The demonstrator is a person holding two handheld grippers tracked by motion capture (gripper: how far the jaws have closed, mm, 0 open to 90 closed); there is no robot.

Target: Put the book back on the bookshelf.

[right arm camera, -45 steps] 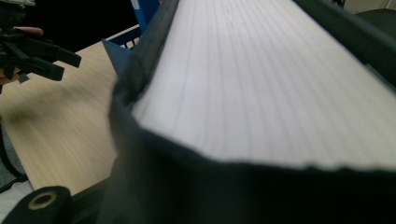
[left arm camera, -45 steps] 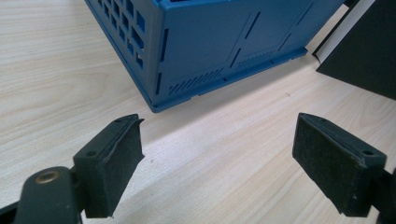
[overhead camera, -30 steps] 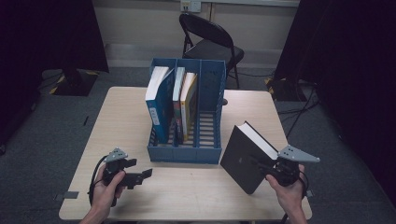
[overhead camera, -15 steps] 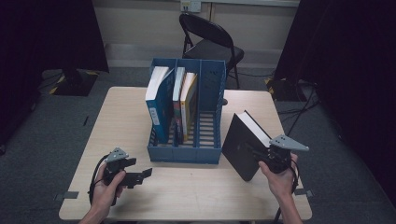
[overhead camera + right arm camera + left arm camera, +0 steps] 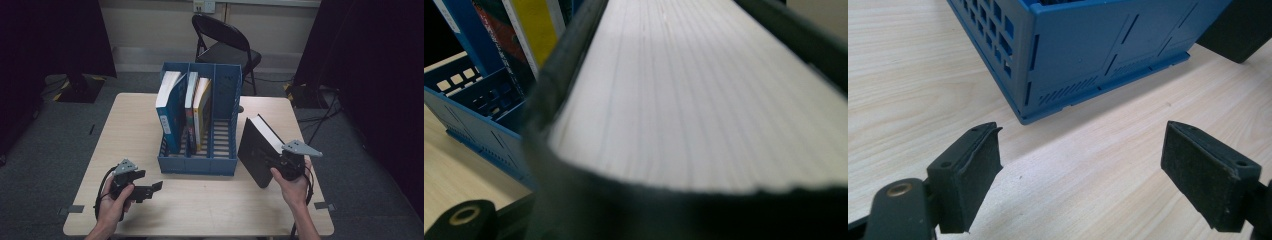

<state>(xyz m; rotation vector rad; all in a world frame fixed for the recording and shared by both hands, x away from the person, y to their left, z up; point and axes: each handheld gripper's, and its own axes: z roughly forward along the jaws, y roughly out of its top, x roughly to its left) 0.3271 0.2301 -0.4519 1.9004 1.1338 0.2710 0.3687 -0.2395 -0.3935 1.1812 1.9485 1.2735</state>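
Now I have the right gripper [image 5: 281, 167] clamped on the black book [image 5: 256, 150], tilted just right of the blue file rack [image 5: 200, 165] (three books inside); my left gripper [image 5: 152, 189] rests gaping near its front-left corner.

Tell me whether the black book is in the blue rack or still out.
Out. The black book is tilted beside the blue rack, clamped in the right gripper, one corner near the table. The rack's right slot is empty.
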